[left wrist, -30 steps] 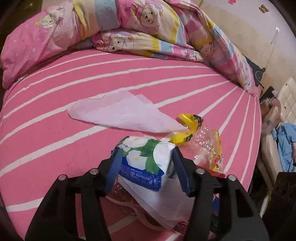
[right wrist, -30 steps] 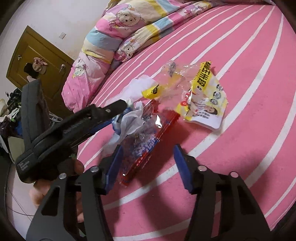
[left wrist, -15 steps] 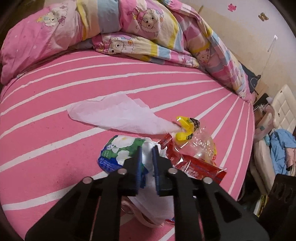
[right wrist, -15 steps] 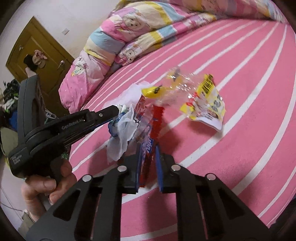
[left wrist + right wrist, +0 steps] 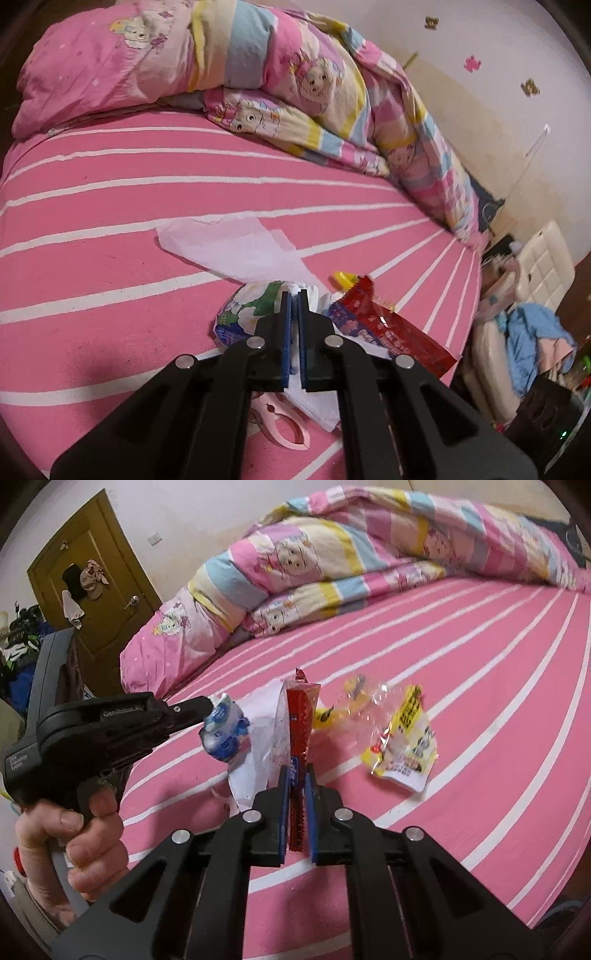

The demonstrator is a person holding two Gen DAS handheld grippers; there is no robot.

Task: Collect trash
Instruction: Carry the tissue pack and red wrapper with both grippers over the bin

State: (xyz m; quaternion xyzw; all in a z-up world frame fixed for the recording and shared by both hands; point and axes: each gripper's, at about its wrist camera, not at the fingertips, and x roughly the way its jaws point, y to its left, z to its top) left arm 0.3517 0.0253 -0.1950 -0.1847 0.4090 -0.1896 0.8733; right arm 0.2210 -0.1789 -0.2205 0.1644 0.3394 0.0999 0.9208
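My left gripper (image 5: 294, 295) is shut on a blue, green and white tissue packet (image 5: 243, 314) and holds it lifted above the pink striped bed; it also shows in the right wrist view (image 5: 221, 731). My right gripper (image 5: 295, 771) is shut on a red snack wrapper (image 5: 300, 716), which stands upright between the pads; it also shows in the left wrist view (image 5: 388, 328). A white tissue sheet (image 5: 236, 247) lies flat on the bed. A clear and yellow crumpled bag (image 5: 402, 738) lies on the bed to the right.
A pink plastic clip (image 5: 284, 424) lies on the bed below my left gripper. A folded cartoon quilt (image 5: 295, 85) and a pink pillow (image 5: 92, 74) are piled at the bed's far end. A brown door (image 5: 92, 572) is far left. The bed's right edge drops to clutter (image 5: 532, 332).
Both grippers went from open to shut, the left on the tissue packet, the right on the red wrapper. Both have since lifted their trash off the bed.
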